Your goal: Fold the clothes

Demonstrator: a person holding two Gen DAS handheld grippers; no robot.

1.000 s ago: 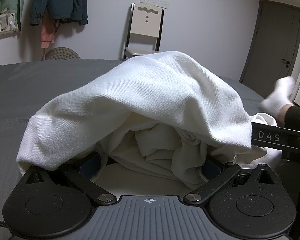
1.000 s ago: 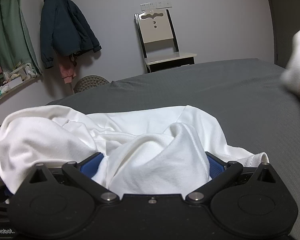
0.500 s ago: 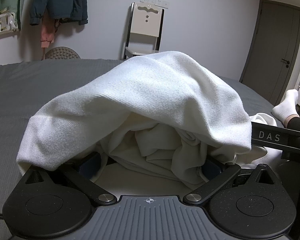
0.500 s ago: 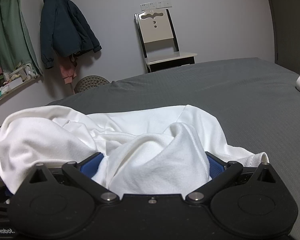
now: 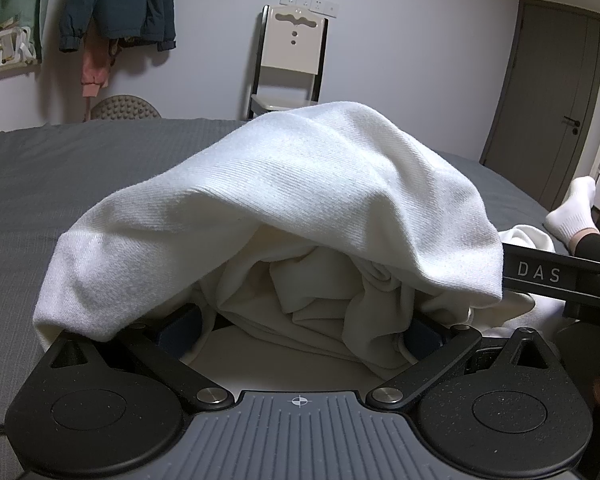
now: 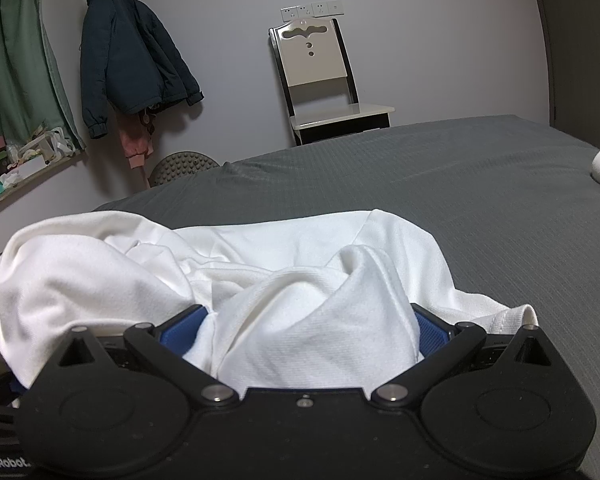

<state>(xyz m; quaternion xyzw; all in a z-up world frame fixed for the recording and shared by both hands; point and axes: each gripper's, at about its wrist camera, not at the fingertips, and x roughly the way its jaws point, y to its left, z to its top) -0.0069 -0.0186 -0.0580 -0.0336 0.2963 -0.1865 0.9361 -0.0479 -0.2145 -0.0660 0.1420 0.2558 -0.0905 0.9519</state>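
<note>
A chair (image 6: 320,80) and hanging jacket (image 6: 128,52) stand behind the bed (image 6: 440,184).

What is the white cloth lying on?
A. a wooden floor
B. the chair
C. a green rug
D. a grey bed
D: the white cloth lies bunched on the grey bed, with the chair standing far behind by the wall.

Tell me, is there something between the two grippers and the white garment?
Nothing visible. The white garment is bunched directly between the fingers of the right gripper, and in the left view it drapes over the left gripper.
</note>
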